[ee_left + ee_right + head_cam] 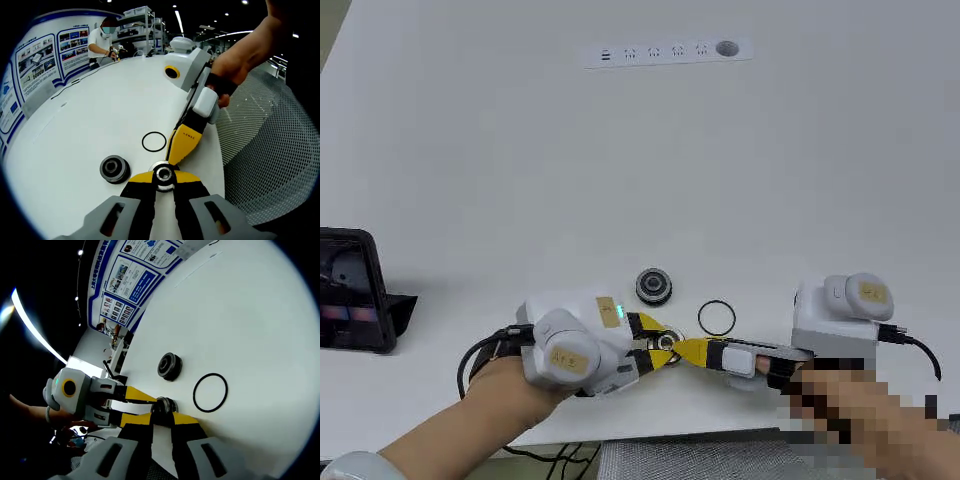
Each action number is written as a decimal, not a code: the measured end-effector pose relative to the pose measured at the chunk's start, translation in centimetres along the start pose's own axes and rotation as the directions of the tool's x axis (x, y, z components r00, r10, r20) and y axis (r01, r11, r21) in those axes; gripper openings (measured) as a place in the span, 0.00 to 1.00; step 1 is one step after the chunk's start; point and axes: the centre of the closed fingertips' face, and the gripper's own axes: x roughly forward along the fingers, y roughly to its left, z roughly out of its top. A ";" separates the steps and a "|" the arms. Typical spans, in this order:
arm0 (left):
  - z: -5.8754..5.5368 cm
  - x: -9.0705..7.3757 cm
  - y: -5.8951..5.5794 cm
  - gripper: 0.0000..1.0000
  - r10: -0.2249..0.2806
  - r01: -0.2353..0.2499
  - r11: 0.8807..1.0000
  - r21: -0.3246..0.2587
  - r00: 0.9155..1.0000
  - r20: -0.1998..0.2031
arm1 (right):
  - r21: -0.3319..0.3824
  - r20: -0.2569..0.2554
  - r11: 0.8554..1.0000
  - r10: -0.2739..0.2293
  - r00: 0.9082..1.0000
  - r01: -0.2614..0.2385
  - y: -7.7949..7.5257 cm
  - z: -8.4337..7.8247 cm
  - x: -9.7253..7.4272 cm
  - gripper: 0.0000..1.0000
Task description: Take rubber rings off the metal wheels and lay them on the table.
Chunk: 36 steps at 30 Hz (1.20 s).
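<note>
A small metal wheel (pixel 665 346) is held just above the table's front edge, between both grippers. My left gripper (pixel 654 343) comes in from the left and is shut on the wheel (pixel 164 175). From the right, my right gripper (pixel 682 350) has its yellow tips closed on the rim of the same wheel (pixel 163 405); I cannot tell whether they pinch its rubber ring. A second wheel (pixel 653 286) (pixel 114 169) (pixel 169 365) with a black ring on it lies on the table behind. One loose black rubber ring (pixel 717 318) (pixel 154 141) (pixel 210 392) lies flat beside it.
A white power strip (pixel 668 50) lies at the far side of the white table (pixel 520 160). A black device (pixel 350 290) stands at the left edge. A cable (pixel 915 350) trails from the right gripper. A grey mesh surface (pixel 265 150) lies beyond the table's front edge.
</note>
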 end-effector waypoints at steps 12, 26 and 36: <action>0.0 0.0 0.0 0.13 -0.001 0.001 1.000 0.000 1.000 0.000 | -0.027 0.001 0.999 -0.021 1.000 0.021 -0.4 0.2 -0.1 0.02; 0.0 0.0 0.0 0.13 -0.002 0.002 1.000 -0.003 1.000 -0.001 | -0.060 0.003 0.998 -0.011 1.000 0.011 0.6 0.3 0.0 0.01; 0.1 0.0 0.0 0.13 -0.001 0.001 1.000 -0.002 1.000 -0.001 | -0.059 0.020 0.997 0.042 0.999 -0.041 2.2 0.9 0.3 0.02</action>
